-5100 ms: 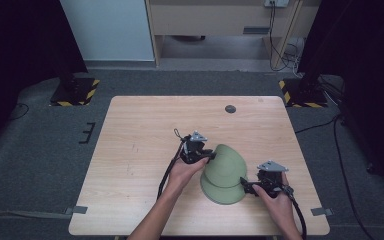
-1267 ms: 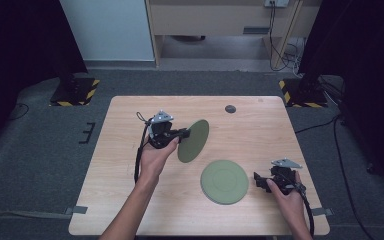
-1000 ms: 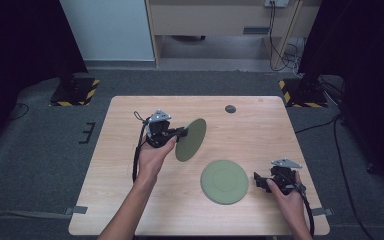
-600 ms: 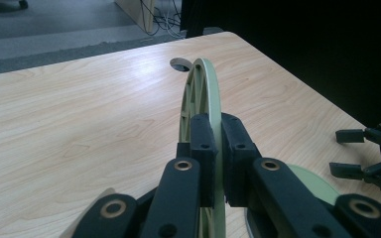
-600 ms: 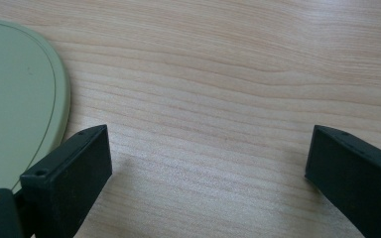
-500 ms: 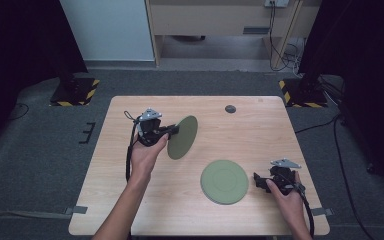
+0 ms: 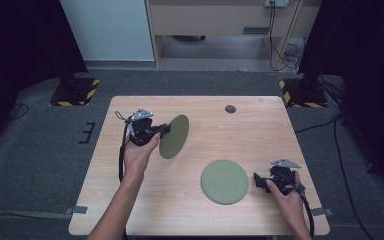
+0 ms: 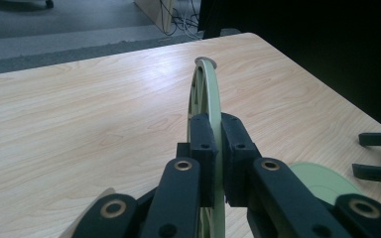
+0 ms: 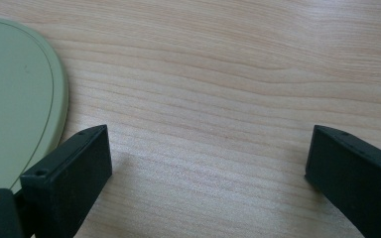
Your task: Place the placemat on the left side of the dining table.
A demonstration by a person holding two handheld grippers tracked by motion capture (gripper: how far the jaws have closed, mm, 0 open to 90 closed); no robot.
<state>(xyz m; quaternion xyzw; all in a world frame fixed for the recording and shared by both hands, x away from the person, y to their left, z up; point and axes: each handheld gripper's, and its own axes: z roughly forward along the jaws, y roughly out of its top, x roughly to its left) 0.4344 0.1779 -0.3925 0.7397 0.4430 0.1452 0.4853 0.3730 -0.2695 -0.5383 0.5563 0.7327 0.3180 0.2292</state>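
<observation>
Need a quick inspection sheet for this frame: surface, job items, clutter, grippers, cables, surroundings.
Surface: light wooden table, bare grain.
Job's things: one green plate lies flat near the front right; a second green plate is held on edge above the table.
Clutter: small dark round disc near the far edge.
Grippers: left hand-held gripper shut on the raised plate's rim; right hand-held gripper open, beside the flat plate.
Cables: black cable trails from the left gripper.
Surroundings: grey carpet, striped stand bases.

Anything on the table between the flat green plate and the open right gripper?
Nothing: in the right gripper view bare wood separates the flat green plate from the right gripper, whose jaws stand wide apart. The high view agrees.
</observation>
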